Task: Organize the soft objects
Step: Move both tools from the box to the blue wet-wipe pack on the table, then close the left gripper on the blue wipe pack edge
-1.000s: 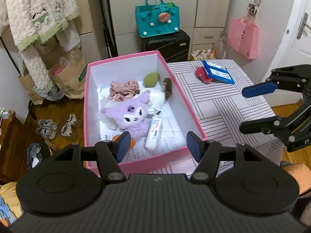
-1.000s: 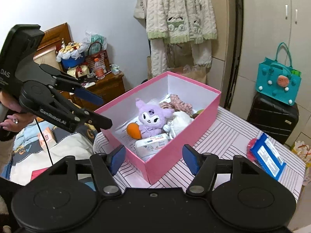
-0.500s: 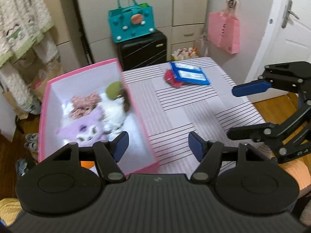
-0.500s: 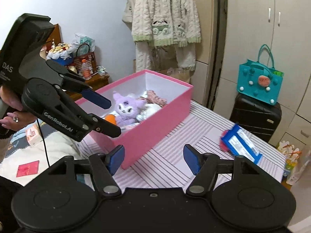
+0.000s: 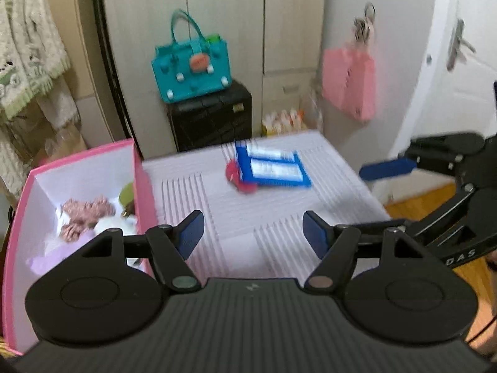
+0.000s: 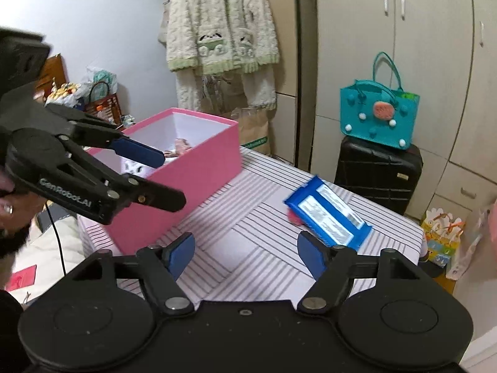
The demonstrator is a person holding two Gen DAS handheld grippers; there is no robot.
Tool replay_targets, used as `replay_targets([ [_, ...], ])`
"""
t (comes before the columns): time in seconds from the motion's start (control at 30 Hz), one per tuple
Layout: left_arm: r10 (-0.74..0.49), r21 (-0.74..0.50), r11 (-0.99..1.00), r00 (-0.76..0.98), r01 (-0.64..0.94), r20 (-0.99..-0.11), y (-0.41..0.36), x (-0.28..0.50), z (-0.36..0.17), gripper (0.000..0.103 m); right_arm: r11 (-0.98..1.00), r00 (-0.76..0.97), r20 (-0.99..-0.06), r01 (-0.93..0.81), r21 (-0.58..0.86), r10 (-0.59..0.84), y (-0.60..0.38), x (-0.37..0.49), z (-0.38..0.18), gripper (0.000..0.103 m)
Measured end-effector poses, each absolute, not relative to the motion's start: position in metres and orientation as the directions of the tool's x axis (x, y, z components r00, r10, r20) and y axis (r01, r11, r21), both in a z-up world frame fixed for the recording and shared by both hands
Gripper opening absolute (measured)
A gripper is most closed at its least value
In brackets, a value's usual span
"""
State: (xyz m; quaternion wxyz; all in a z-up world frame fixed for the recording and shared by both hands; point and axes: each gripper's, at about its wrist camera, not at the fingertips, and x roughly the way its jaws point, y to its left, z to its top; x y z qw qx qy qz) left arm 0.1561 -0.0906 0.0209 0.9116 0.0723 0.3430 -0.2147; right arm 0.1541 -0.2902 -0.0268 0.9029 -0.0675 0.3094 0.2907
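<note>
With your left gripper (image 5: 253, 233) wide and empty and your right gripper (image 6: 245, 253) opening on nothing, approach the blue pack (image 6: 329, 214) and red soft thing (image 5: 240, 178) near the table's (image 6: 248, 233) far edge low, sparing the pink box (image 6: 192, 183).

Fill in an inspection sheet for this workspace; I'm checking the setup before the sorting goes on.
Surface: striped table, mostly bare.
Job's things: pink box at one end with soft toys inside; blue pack lying partly on a red item.
Clutter: nothing seen on the table.
Grippers: left hand-held gripper empty; right hand-held gripper empty, jaws opening.
Cables: thin black wire below the left one.
Surroundings: teal bag on a black suitcase, hanging knit jacket, cupboards.
</note>
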Motion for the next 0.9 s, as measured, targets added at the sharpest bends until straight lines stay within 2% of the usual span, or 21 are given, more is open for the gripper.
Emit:
replay_targets([
  [0.1,-0.346,-0.026,0.905,0.696,0.426,-0.63,-0.106,0.162,0.015,0.07,0.825,0.636,-0.59,-0.558,0.092,0.497,-0.307,0.171,-0.036,0.078],
  [0.4,-0.37,-0.118,0.914,0.676,0.389,-0.637,-0.143,0.21,-0.021,0.07,0.845,0.678,-0.526,-0.506,0.173,0.514,-0.351,0.222,-0.088,0.079],
  [0.63,-0.28,-0.129,0.957,0.704,0.261,-0.653,-0.16,0.261,-0.059,0.065,0.85,0.687,-0.503,-0.456,0.264,0.525,-0.368,0.265,-0.128,0.079],
  [0.73,-0.168,-0.059,0.983,0.72,0.174,-0.673,-0.166,0.278,-0.074,0.061,0.841,0.672,-0.506,-0.434,0.323,0.541,-0.372,0.282,-0.139,0.079],
  [0.9,-0.216,-0.16,0.976,0.681,0.146,-0.7,-0.157,0.295,-0.089,0.06,0.845,0.636,-0.557,-0.386,0.37,0.534,-0.369,0.303,-0.152,0.079],
])
